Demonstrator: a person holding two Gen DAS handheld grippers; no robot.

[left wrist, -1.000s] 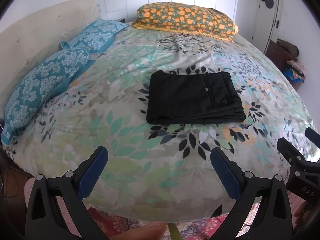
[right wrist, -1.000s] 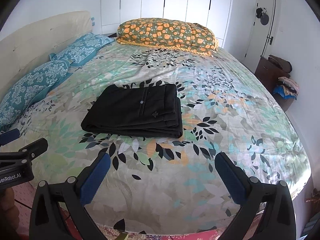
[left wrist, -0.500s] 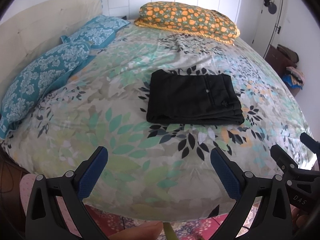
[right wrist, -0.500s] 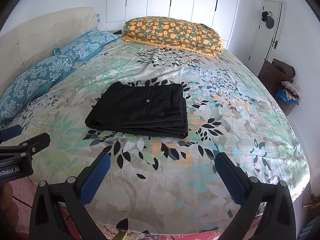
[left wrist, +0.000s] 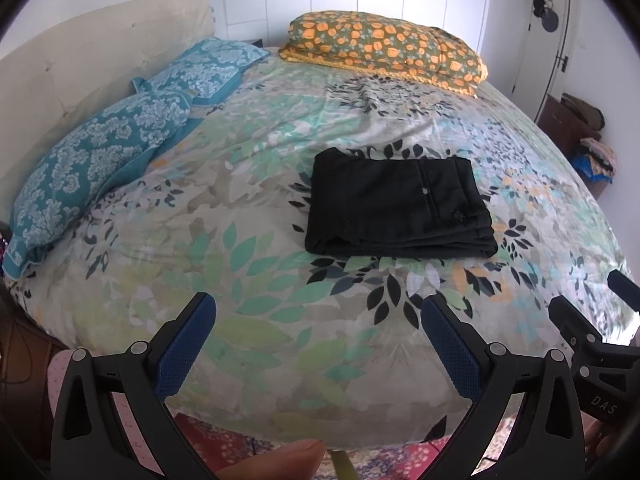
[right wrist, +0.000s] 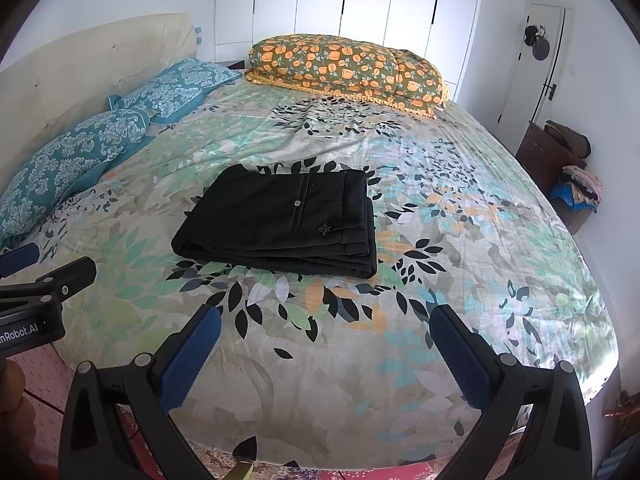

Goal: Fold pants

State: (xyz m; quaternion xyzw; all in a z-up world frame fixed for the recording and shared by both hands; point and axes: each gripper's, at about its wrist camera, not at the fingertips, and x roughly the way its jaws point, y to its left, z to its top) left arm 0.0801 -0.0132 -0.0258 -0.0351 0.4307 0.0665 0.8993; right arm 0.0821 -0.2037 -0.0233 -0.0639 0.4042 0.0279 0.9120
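Pants folded, both grippers hanging back empty.

I am holding my left gripper [left wrist: 318, 328] and right gripper [right wrist: 326, 340] spread wide and gripping nothing, off the near edge of the leaf-print bedspread [right wrist: 460, 240], because the black folded pants [right wrist: 280, 220] are lying as a neat stacked rectangle mid-bed, well apart from my blue-padded fingers [left wrist: 186, 344], seemingly finished.

Black pants [left wrist: 396, 204]; bedsheet [left wrist: 256, 248] pale with teal, green, black, orange leaves; 2 teal damask pillows [left wrist: 100, 160]; olive quilt [left wrist: 384, 52] with orange flowers; blue-padded black fingers [left wrist: 186, 346].
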